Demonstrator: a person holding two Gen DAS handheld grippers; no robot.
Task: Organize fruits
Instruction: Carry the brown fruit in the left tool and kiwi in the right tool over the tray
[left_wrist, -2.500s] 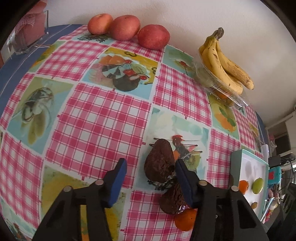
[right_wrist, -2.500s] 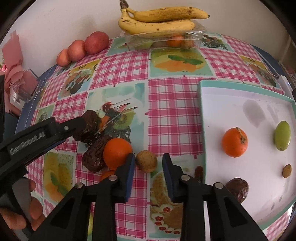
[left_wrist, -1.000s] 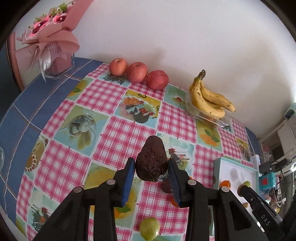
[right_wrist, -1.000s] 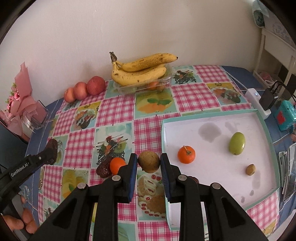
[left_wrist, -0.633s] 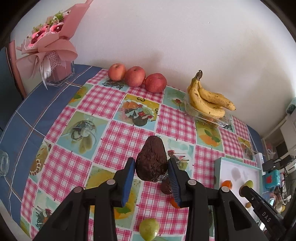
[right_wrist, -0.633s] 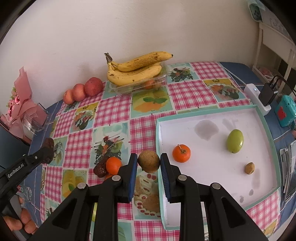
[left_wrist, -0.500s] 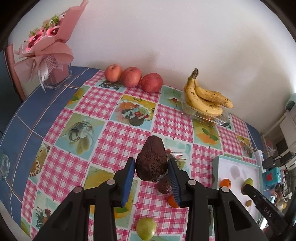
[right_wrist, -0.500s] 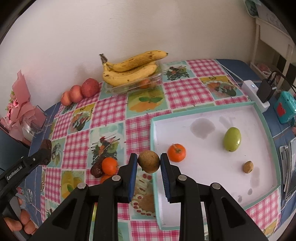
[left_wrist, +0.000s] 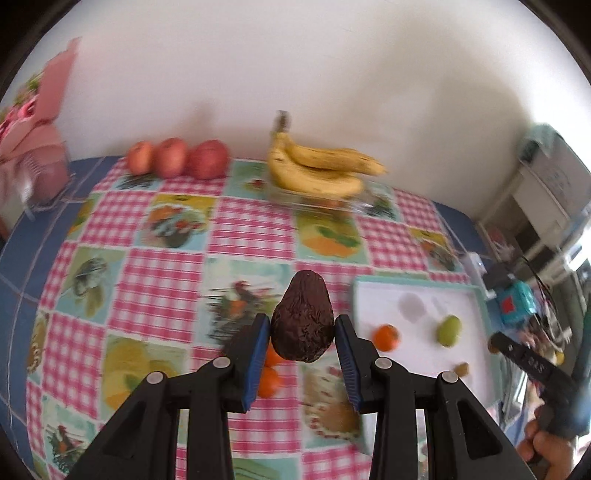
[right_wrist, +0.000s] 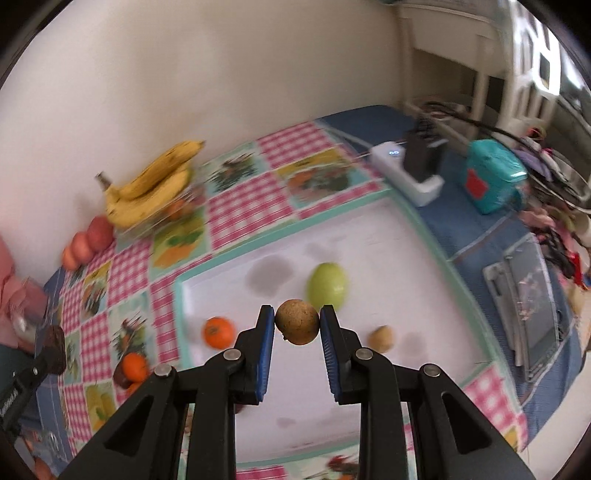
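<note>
My left gripper (left_wrist: 301, 341) is shut on a dark wrinkled avocado (left_wrist: 302, 317) and holds it high above the checked tablecloth. My right gripper (right_wrist: 297, 326) is shut on a small round brown fruit (right_wrist: 297, 322) and holds it above the white tray (right_wrist: 436, 258). In the tray lie an orange mandarin (right_wrist: 218, 332), a green fruit (right_wrist: 328, 288) and a small brown fruit (right_wrist: 382, 338). The tray (left_wrist: 476, 354) also shows at the right in the left wrist view. Mandarins (left_wrist: 271, 380) and a dark fruit (right_wrist: 120, 376) lie on the cloth left of the tray.
Bananas (left_wrist: 317, 170) lie on a clear box by the wall, with three red apples (left_wrist: 177, 160) to their left. A pink bouquet (left_wrist: 33, 147) stands at the far left. A white power strip (right_wrist: 406, 162) and a teal device (right_wrist: 495, 181) sit beyond the tray's right side.
Both grippers have swung to the right with their fruits. The right gripper now hangs over the tray instead of over its left edge. The tray has come nearer in the left wrist view.
</note>
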